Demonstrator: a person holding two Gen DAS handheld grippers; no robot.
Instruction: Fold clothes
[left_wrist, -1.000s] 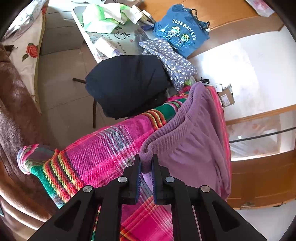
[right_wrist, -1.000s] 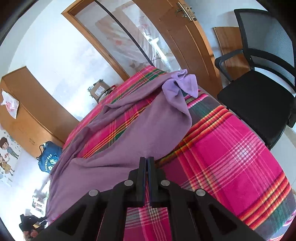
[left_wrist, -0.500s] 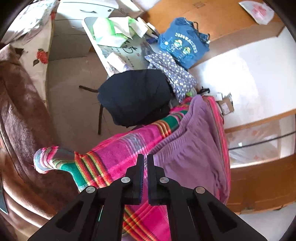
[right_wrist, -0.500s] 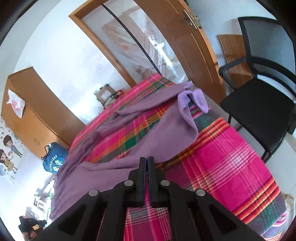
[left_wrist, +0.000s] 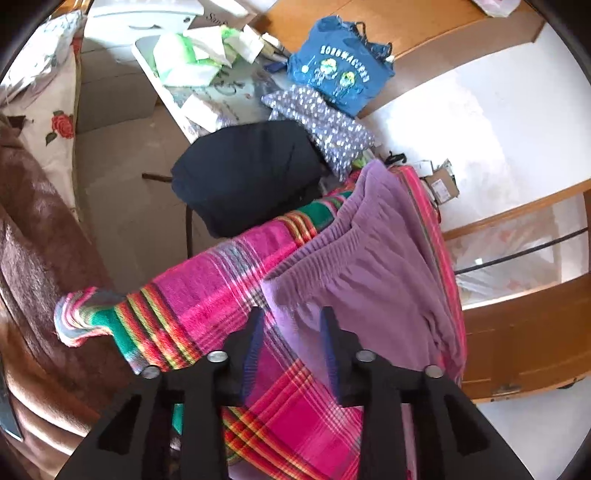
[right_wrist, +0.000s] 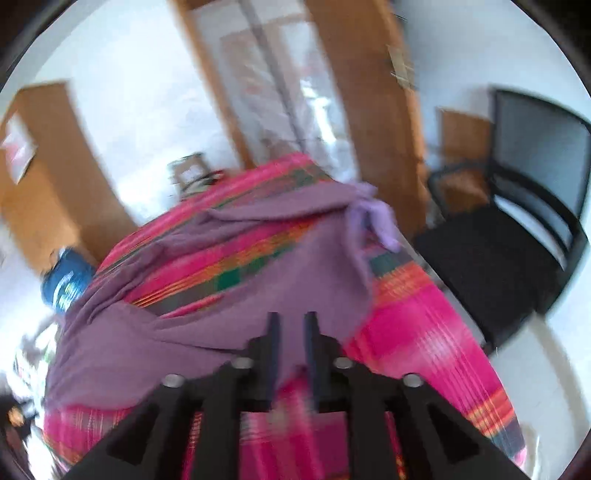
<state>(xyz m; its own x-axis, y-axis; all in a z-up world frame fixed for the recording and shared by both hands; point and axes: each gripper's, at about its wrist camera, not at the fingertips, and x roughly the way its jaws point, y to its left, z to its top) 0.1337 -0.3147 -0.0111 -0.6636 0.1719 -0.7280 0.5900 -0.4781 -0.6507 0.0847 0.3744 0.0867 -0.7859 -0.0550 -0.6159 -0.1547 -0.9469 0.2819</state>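
Purple trousers lie spread over a table under a pink plaid cloth, the gathered waistband nearest in the left wrist view. My left gripper hovers just short of the waistband corner, its jaws opening and nothing pressed between the pads. In the blurred right wrist view the same purple trousers stretch across the plaid cloth, one leg end bunched at the far right. My right gripper hangs over the near hem, its jaws opening, with no cloth pinched between them.
A chair under a dark garment stands beyond the table's left end, with a dotted pillow and blue bag behind. A black mesh chair stands on the right. A wooden door and a cabinet border the table.
Both grippers were shut and now stand parted. The left one let go of the waistband. The right view rolled, lifted slightly and blurred.
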